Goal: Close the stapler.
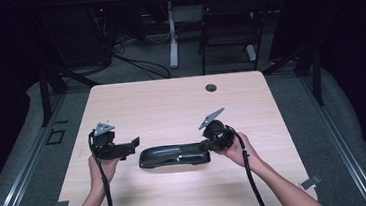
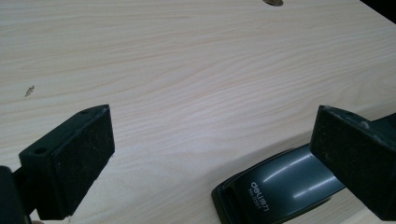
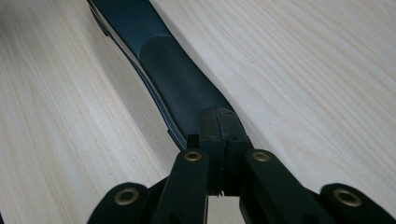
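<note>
Setting: dim room, light wood-grain table [image 1: 170, 99] on grey floor, with a round cable port [image 1: 211, 87] near its far edge; beyond it a dark folding chair [image 1: 229, 26] and the white leg of a second desk [image 1: 172, 33]. Item one, right gripper [image 3: 219, 126]: jaws clenched pad against pad with nothing between them, tips resting on the rear end of the stapler's top arm; in the high view this gripper [image 1: 205, 144] sits at the stapler's right end, held in the person's right hand [image 1: 238, 151], grey three-cornered plate tilted upward. Item two, left gripper [image 2: 210, 158]: jaws released and spread wide, holding nothing, one pad low over bare table, the other over the stapler's printed end; in the high view it [image 1: 133, 144] stands just left of the stapler, held by the left hand [image 1: 104, 167]. Item three, black desk stapler [image 1: 174, 155]: lying flat on the table's near half, lengthwise between the two grippers, white brand lettering [image 2: 259, 197] at its left end.
</note>
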Demonstrator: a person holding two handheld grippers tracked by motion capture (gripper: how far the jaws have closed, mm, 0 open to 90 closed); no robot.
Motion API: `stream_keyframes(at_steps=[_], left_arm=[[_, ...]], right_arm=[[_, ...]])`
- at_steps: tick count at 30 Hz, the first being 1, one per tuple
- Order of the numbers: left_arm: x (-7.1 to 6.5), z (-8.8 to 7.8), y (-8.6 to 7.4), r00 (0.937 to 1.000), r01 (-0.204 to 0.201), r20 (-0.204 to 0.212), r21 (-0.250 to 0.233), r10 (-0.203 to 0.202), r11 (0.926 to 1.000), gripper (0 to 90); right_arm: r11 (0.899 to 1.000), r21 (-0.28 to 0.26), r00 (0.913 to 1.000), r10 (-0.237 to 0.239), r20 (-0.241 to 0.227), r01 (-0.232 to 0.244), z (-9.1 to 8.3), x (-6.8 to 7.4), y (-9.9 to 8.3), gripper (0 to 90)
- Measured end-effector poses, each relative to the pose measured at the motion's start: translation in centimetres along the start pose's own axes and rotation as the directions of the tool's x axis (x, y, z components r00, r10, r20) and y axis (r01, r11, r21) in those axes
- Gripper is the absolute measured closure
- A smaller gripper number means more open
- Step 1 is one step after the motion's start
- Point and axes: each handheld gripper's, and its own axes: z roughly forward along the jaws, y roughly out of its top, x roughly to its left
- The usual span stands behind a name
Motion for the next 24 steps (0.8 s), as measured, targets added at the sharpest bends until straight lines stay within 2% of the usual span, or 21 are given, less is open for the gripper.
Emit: stream_keyframes(at_steps=[8,10,14,19,23,24], left_arm=[[0.00,0.01,0.02,1.0000,-0.004,0.003,0.006,0.004,1.0000,0.2],[0.00,0.00,0.01,1.0000,-0.001,0.001,0.004,0.001,1.0000,0.2],[0.00,0.00,0.02,1.0000,-0.002,-0.001,0.000,0.002,1.0000,0.2],[0.04,-0.02,0.05,1.0000,-0.005,0.007,0.007,0.005,1.0000,0.3],[0.02,0.02,0.06,0.9999,-0.012,0.011,0.011,0.012,0.9999,0.2],[0.02,0.02,0.06,0.9999,-0.012,0.011,0.011,0.012,0.9999,0.2]], right_arm=[[1.000,-0.004,0.9999,0.013,-0.007,-0.013,0.03,-0.09,-0.06,90.0],[1.000,0.018,0.9998,0.015,-0.009,-0.015,0.20,-0.13,-0.06,90.0],[0.999,0.011,0.9991,0.032,-0.030,-0.032,0.19,-0.42,-0.18,90.0],[1.000,0.012,0.9996,0.025,-0.015,-0.025,0.18,-0.22,-0.11,90.0],[0.999,-0.043,0.9989,0.031,-0.036,-0.033,-0.69,-0.40,0.05,90.0],[0.999,-0.043,0.9989,0.031,-0.036,-0.033,-0.69,-0.40,0.05,90.0]])
